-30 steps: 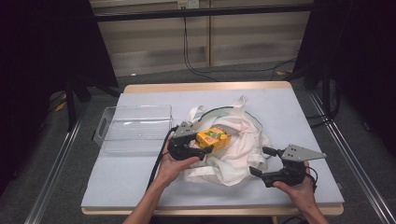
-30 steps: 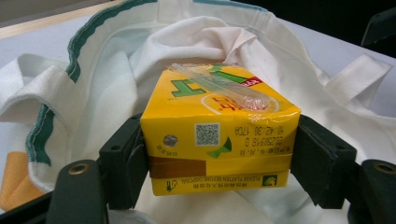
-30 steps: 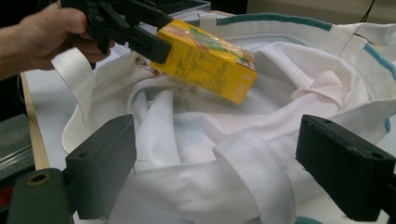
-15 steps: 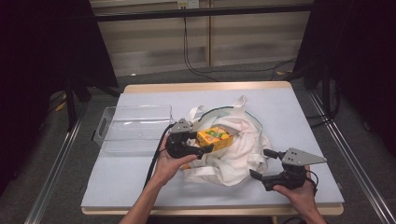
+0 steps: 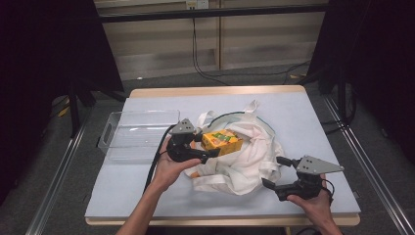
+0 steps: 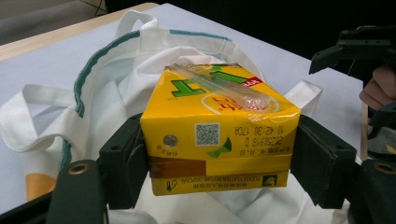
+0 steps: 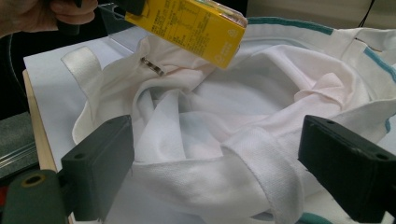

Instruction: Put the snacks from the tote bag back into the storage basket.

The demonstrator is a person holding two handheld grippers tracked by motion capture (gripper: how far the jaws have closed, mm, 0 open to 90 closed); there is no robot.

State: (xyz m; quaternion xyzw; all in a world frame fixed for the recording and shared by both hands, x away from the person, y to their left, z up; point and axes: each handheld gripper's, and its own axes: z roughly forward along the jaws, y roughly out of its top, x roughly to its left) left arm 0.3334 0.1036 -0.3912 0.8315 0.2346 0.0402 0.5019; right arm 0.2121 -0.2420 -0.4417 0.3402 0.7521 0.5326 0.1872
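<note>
Where fingers grip, carton (image 6: 219,140) sides hidden.

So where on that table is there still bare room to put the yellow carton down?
The clear plastic bin at the left looks bare. The blue mat is free in front of the bin and along the far edge behind the white tote bag. The middle is crowded: bag, yellow drink carton, left gripper.
</note>
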